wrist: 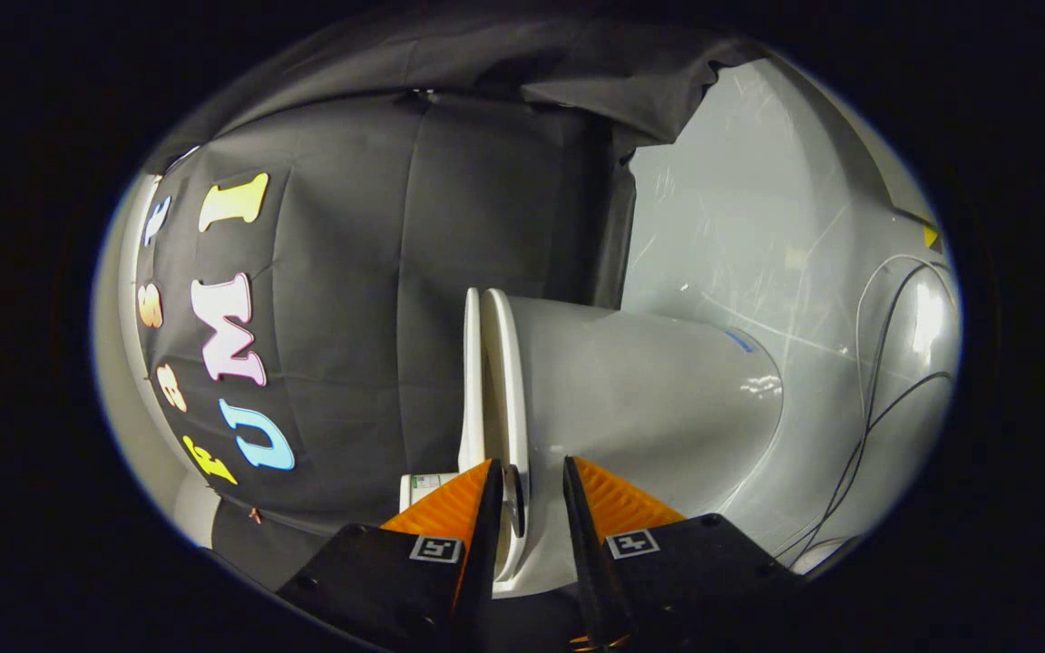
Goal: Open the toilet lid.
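The view is rolled on its side, so the white toilet bowl [649, 399] lies sideways just ahead of the fingers. Its thin lid [473, 363] stands a narrow gap off the seat [506, 381], on the side facing the black cloth. My gripper [529, 461] is open, its fingertips straddling the near edge of the seat. One finger [459, 508] covers the lid's near end, on the lid's side. The other finger [609, 503] lies over the bowl's side. A small dark bumper [515, 499] on the seat shows between them. I cannot tell whether either finger touches.
Black cloth wall [377, 272] hangs behind the toilet. Scratched grey floor [740, 227] spreads on the bowl's side, with thin cables [876, 399] trailing across it. A small white labelled box [423, 485] sits by the lid's near end.
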Motion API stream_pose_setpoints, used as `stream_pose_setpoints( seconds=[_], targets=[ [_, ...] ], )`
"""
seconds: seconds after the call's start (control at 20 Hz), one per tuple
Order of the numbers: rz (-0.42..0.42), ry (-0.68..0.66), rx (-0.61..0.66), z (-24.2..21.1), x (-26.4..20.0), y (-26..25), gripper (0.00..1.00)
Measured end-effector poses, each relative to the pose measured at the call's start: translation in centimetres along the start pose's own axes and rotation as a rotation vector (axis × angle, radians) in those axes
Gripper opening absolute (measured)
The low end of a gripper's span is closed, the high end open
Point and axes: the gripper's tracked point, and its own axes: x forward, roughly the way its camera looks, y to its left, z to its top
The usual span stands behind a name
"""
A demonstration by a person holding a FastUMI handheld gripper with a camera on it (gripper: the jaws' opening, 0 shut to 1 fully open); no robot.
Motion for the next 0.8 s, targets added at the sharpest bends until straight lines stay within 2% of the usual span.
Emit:
stream_pose_setpoints(
  seconds=[0.05, 0.1, 0.5, 0.6, 0.8],
  targets=[
    [-0.001, -0.005, 0.002, 0.1, -0.2, 0.0, 0.43],
    [0.006, -0.007, 0.001, -0.1, 0.3, 0.1, 0.27],
    [0.023, 0.034, -0.005, -1.3, 0.1, 0.4, 0.26],
    [0.016, 0.014, 0.005, -0.7, 0.2, 0.7, 0.08],
    [0.015, 0.014, 0.002, -0.9, 0.1, 0.8, 0.07]
  ],
)
